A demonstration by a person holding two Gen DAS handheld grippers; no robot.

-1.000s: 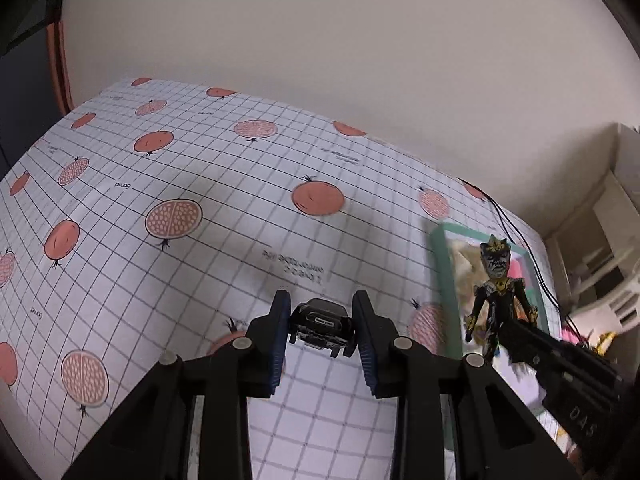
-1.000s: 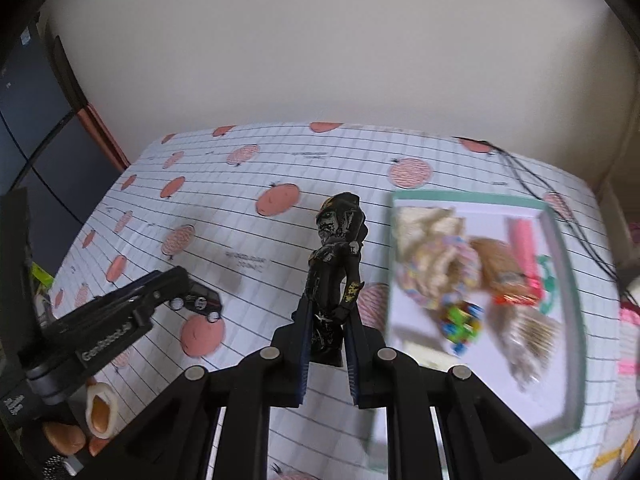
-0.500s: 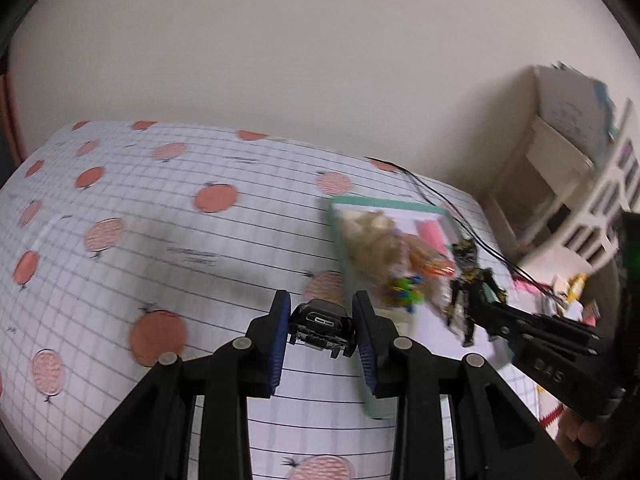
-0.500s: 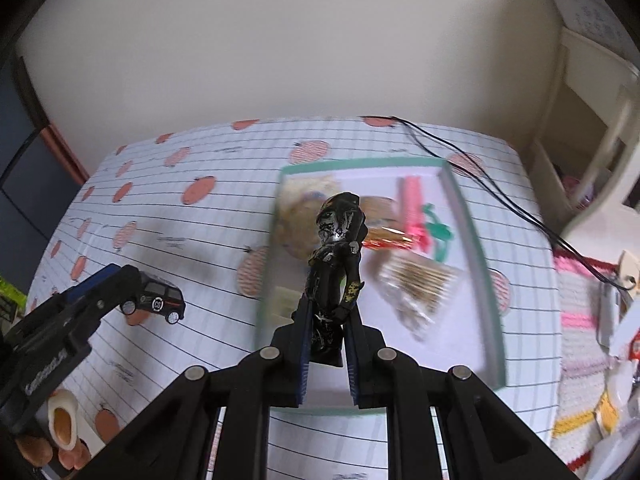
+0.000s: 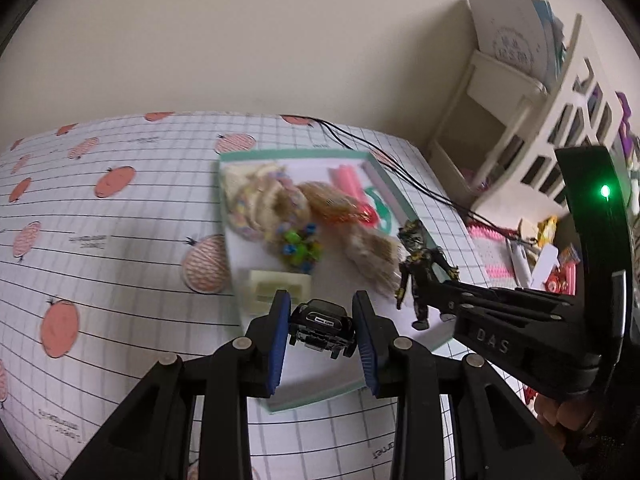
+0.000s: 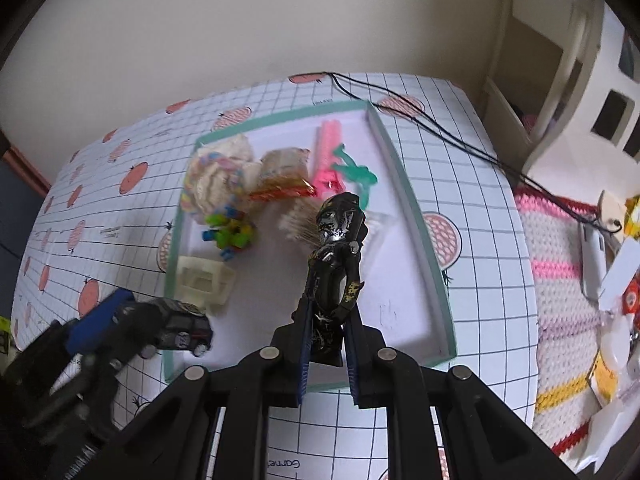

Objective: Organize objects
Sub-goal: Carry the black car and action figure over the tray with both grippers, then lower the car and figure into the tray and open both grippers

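Left tongs (image 5: 322,330) clamped on a black toy car (image 5: 322,323), held above the near left corner of a green-rimmed tray (image 6: 416,216) on the desk (image 5: 120,280), right tongs (image 6: 326,354) gripping an upright dark figure (image 6: 336,264) over the tray's near part, snack bags (image 5: 268,204) at the far end.

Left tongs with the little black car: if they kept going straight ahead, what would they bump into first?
Probably the cream plastic block in the green-rimmed tray, just ahead of the toy car in the left tongs. Depth is hard to judge.
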